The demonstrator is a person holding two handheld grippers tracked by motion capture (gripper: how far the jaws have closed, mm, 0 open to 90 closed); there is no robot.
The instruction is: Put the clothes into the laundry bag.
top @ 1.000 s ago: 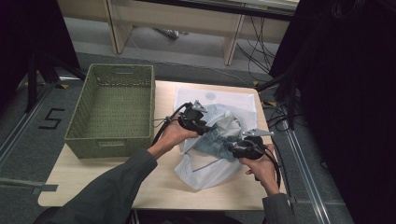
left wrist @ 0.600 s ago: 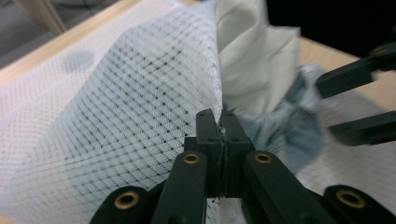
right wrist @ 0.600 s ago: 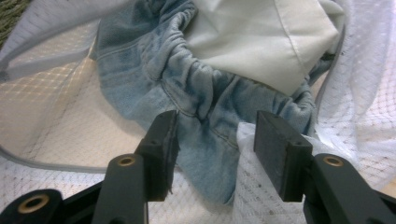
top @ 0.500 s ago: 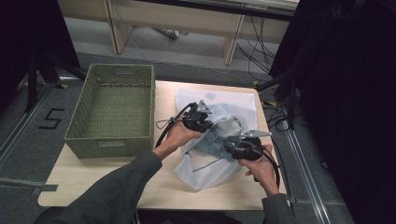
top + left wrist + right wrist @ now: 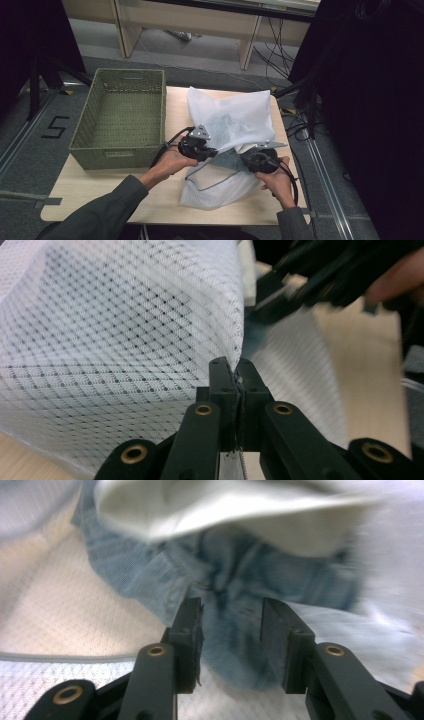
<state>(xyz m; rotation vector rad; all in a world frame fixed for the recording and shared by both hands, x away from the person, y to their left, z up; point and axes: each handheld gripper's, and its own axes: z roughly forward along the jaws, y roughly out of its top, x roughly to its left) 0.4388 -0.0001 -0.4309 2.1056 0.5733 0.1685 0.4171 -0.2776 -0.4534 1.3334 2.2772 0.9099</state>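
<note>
On the table, left claw pinches mesh bag; right claw, closing, straddles denim.

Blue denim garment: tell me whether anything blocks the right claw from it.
Nothing visible blocks it. The right claw stands with its jaws apart around a fold of the blue denim garment at the mouth of the white mesh laundry bag, whose edge the left claw pinches.
</note>
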